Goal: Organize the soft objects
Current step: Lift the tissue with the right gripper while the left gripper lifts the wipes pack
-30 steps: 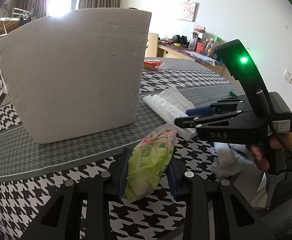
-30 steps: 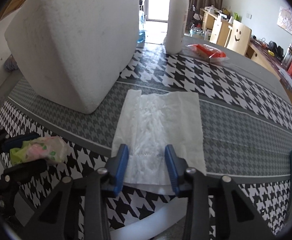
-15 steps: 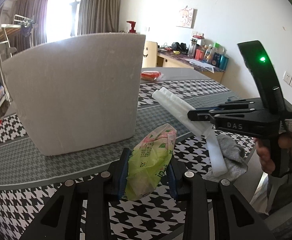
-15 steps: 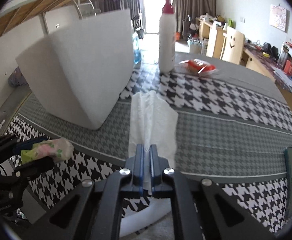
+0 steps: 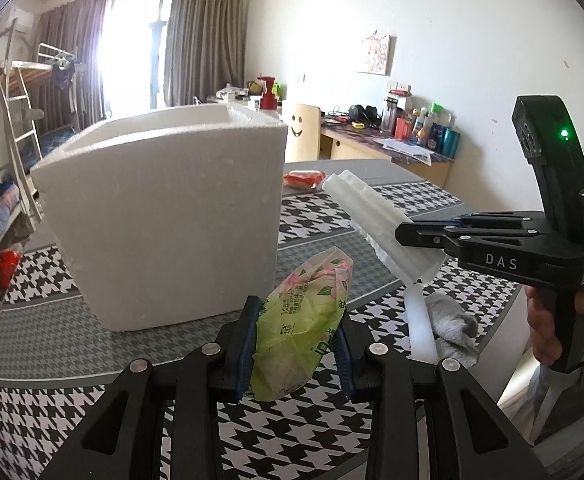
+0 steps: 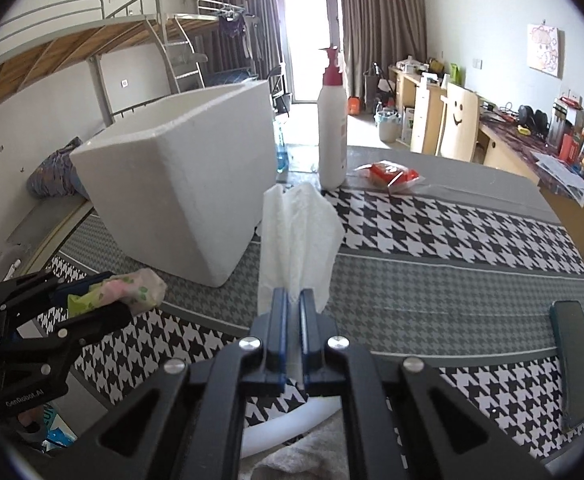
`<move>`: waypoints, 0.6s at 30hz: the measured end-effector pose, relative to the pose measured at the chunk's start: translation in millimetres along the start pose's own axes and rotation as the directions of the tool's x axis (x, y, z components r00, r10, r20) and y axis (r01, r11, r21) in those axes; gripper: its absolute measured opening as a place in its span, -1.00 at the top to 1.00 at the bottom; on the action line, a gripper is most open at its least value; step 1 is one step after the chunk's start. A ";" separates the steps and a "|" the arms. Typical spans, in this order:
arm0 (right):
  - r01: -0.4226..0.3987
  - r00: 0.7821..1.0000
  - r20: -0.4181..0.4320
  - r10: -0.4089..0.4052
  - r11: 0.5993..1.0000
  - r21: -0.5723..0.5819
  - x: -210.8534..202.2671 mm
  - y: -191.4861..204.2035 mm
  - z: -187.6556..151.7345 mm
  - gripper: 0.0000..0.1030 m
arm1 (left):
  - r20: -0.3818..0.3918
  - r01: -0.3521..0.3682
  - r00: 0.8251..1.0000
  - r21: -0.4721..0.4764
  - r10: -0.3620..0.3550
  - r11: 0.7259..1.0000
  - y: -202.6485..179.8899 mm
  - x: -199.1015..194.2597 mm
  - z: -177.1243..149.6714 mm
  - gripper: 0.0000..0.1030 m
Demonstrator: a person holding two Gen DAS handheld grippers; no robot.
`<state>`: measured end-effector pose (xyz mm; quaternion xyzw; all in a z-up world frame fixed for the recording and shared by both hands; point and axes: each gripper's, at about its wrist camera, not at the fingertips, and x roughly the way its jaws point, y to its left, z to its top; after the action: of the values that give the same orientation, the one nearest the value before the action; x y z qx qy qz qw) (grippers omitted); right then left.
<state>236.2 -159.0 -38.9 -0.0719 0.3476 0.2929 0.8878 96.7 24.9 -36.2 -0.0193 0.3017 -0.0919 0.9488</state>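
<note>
We carry both soft things up over the rim of the foam box (image 5: pixel 163 216) ahead of the fingers, parting each pair only once above its opening (judging by the task). Left gripper (image 5: pixel 298 344) clamps the crinkled green tissue pack (image 5: pixel 300 320); right gripper (image 6: pixel 290 320) pinches the limp white paper towel (image 6: pixel 296 236), off the bench (image 6: pixel 452 280).

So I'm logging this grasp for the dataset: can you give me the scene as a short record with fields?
left gripper: jaws shut on the green tissue pack, held above the table
right gripper: jaws shut on the white paper towel, lifted off the table
container: open white foam box, upright on the houndstooth tablecloth
behind box: white pump bottle, red packet
</note>
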 end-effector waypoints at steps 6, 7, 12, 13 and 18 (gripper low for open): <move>0.006 0.999 0.035 -0.006 1.000 0.009 -12.4 -2.6 -3.3 0.85 | 0.021 -0.008 1.000 0.017 0.007 1.000 -6.5 -5.3 6.2 0.31; 0.004 0.999 0.040 -0.005 1.000 0.012 -13.3 -3.4 -2.8 0.85 | 0.023 -0.008 1.000 0.018 0.007 1.000 -7.3 -5.5 6.9 0.31; -0.002 0.998 0.060 0.001 1.000 0.015 -19.1 -4.6 -0.9 0.85 | 0.044 -0.018 0.999 0.019 0.017 1.000 -8.5 -10.0 12.4 0.31; -0.003 0.998 0.065 0.002 1.000 0.016 -20.9 -3.9 -1.3 0.85 | 0.048 -0.018 0.999 0.021 0.017 1.000 -8.7 -10.9 13.2 0.31; -0.008 0.996 0.089 0.006 1.000 0.019 -26.5 -5.9 2.5 0.85 | 0.066 -0.028 0.997 0.024 0.026 0.999 -10.0 -16.0 19.3 0.31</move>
<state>225.5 -175.5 -20.0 -0.0488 0.3111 0.2956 0.9019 93.4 17.7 -10.4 -0.0062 0.2694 -0.0822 0.9595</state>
